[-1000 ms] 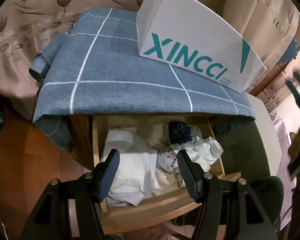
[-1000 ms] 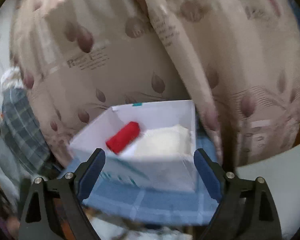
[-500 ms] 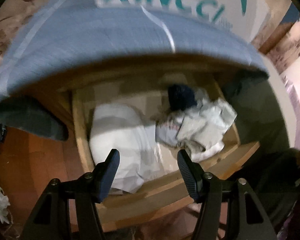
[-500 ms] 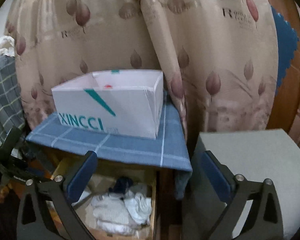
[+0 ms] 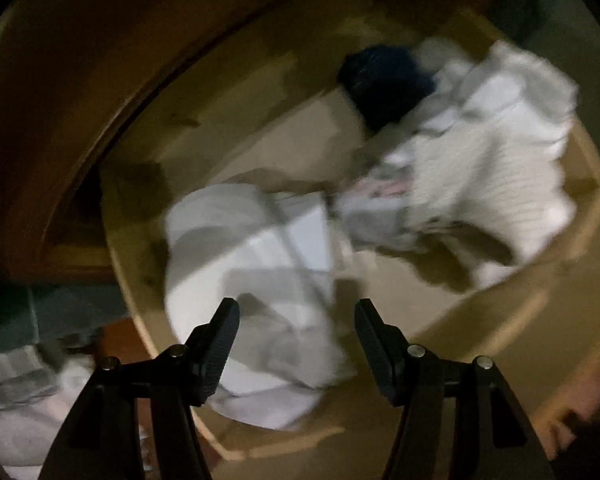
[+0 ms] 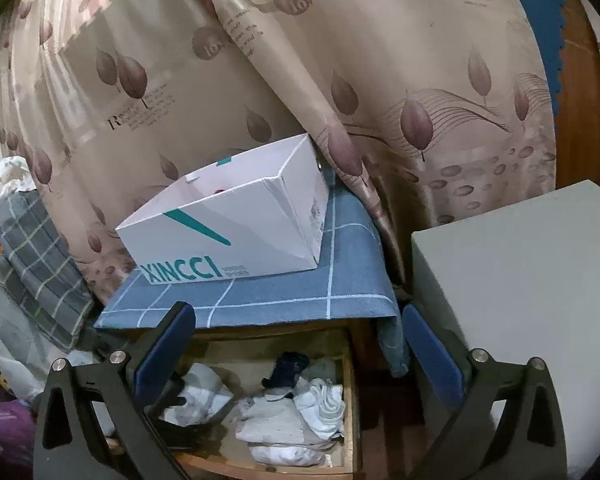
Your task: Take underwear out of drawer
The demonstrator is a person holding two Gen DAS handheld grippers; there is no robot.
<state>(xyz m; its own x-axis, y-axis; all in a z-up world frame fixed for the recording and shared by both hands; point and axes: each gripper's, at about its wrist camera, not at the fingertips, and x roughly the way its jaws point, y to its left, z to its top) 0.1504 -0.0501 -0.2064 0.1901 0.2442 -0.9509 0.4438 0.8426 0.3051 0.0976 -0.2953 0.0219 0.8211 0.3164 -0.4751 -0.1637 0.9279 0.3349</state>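
The wooden drawer (image 5: pixel 500 320) is pulled out, with clothes inside. My left gripper (image 5: pixel 296 312) points steeply down into it, open, its fingertips just above a folded white garment (image 5: pixel 252 272) at the drawer's left. A rumpled cream and white pile of underwear (image 5: pixel 480 168) lies at the right, with a dark navy piece (image 5: pixel 384 80) behind it. The picture is blurred. My right gripper (image 6: pixel 296 344) hangs in front of the cabinet, above the drawer (image 6: pixel 350 392), open wide with nothing between its fingers. The white pile (image 6: pixel 284 420) and navy piece (image 6: pixel 286 368) show below it.
A white XINCCI box (image 6: pixel 228 232) stands on a blue checked cloth (image 6: pixel 300 292) over the cabinet top. A leaf-print curtain (image 6: pixel 380 80) hangs behind. A grey block (image 6: pixel 520 300) stands to the right, and a plaid cushion (image 6: pixel 32 248) to the left. A person's hand (image 5: pixel 580 412) is by the drawer front.
My left gripper has dropped from above the cabinet into the drawer and rolled, closing in on the white garment. My right gripper's jaws have widened, and its view has sunk from the box toward the drawer.
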